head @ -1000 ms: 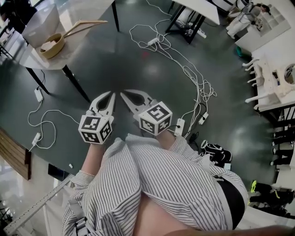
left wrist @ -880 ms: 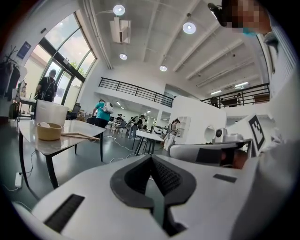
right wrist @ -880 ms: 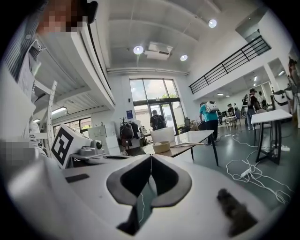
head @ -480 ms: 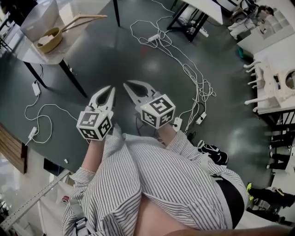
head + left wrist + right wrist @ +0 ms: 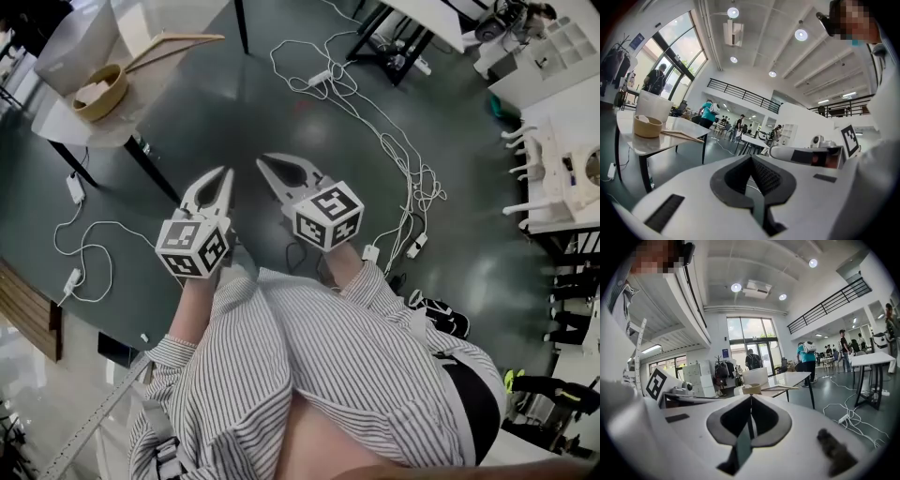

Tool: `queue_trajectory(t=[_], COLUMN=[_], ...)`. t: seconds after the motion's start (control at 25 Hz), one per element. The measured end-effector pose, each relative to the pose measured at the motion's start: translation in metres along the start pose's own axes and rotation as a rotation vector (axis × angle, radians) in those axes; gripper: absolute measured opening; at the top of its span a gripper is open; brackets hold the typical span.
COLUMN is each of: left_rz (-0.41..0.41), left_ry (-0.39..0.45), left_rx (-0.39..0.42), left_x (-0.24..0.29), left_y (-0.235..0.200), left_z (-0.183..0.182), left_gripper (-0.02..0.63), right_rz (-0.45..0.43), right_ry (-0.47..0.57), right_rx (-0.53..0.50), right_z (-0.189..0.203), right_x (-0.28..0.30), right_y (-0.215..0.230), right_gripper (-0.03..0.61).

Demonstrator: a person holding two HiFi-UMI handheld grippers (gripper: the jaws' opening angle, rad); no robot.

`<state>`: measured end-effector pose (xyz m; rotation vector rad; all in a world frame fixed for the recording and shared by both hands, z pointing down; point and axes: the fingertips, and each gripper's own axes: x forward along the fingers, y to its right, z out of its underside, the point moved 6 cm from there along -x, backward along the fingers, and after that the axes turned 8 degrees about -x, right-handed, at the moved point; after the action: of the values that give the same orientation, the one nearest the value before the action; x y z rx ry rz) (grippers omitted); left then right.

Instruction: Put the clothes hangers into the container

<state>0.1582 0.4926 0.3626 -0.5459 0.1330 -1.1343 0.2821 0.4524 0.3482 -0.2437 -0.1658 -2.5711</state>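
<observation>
- Hangers [image 5: 187, 39] lie flat on the table [image 5: 155, 94], which stands on the dark floor [image 5: 281, 103] well ahead and left of both grippers. They are wooden, and I cannot tell how many there are.
- Shirt [image 5: 328, 366]: striped, on the person, directly behind the grippers. One sleeve reaches to the back of each gripper.
- Container [image 5: 80, 47]: a pale, see-through tub on the same table, farther left of the left gripper than the hangers. The hangers are outside it.
- Cables [image 5: 394, 150]: white loops on the floor, ahead and right of the right gripper, well apart from it.
- Left gripper [image 5: 228, 172]: held above the floor with its tip aimed forward and a little right. Its jaws are pressed together with nothing between them. Its marker cube [image 5: 192, 248] sits at the rear, next to the sleeve.
- Right gripper [image 5: 261, 160]: just beside the left one, tip aimed forward and a little left, so the two tips are near each other but not touching. Its jaws are also pressed together and empty. Its own cube [image 5: 328, 216] sits at its rear.
- Bowl [image 5: 98, 91]: tan, on the table between the container and the hangers, nearer the left gripper than the container is.
- Power strip [image 5: 368, 251]: white, on the floor behind and right of the right gripper, close to the sleeve.
</observation>
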Motion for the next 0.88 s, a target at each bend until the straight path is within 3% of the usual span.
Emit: queue_trajectory(t=[0.36, 0.52, 0.88], left_rz=[0.034, 0.072, 0.101], left_ry=[-0.014, -0.006, -0.064], left_rx=[0.021, -0.013, -0.037], left_x=[0.063, 0.089, 0.119], left_y=[-0.089, -0.127, -0.165], left_z=[-0.076, -0.099, -0.101], left_gripper=[0.011, 0.011, 0.011], right_rz=[0.038, 0.053, 0.105], right_ry=[-0.005, -0.014, -0.049], right_rx=[0.026, 0.029, 0.072], right_z=[-0.032, -0.037, -0.027], right_x=[0.115, 0.164, 0.202], right_y=[0.046, 0.059, 0.08], right_gripper=[0.015, 0.015, 0.015])
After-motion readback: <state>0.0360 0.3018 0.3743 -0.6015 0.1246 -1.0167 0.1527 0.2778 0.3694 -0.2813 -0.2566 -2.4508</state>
